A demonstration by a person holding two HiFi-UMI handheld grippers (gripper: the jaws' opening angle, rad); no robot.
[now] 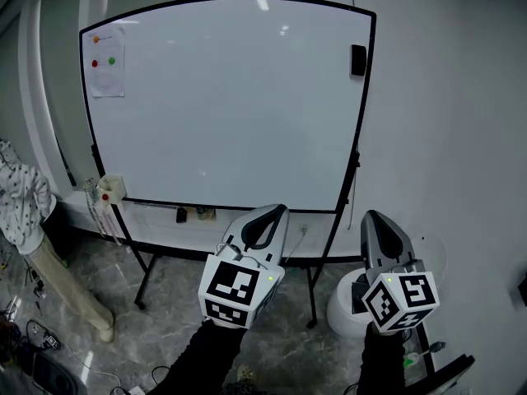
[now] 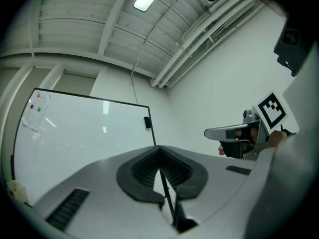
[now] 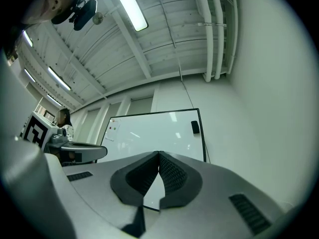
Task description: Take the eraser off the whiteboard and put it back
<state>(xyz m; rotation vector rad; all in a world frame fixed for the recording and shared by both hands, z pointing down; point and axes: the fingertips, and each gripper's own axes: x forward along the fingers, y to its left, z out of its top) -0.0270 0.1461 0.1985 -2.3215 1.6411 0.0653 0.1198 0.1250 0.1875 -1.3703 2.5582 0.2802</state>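
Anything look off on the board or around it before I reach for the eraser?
Nothing stands out. The eraser sits upright near the whiteboard's top right edge, the sheet hangs flat at top left, and the left gripper and right gripper are shut, empty.

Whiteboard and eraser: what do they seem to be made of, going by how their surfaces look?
Whiteboard: smooth, glossy white panel with bright reflections on it. It could be coated steel or melamine, but the look does not settle which. Eraser: dark, matte block stuck near the board's right edge, probably plastic, though too small to confirm.
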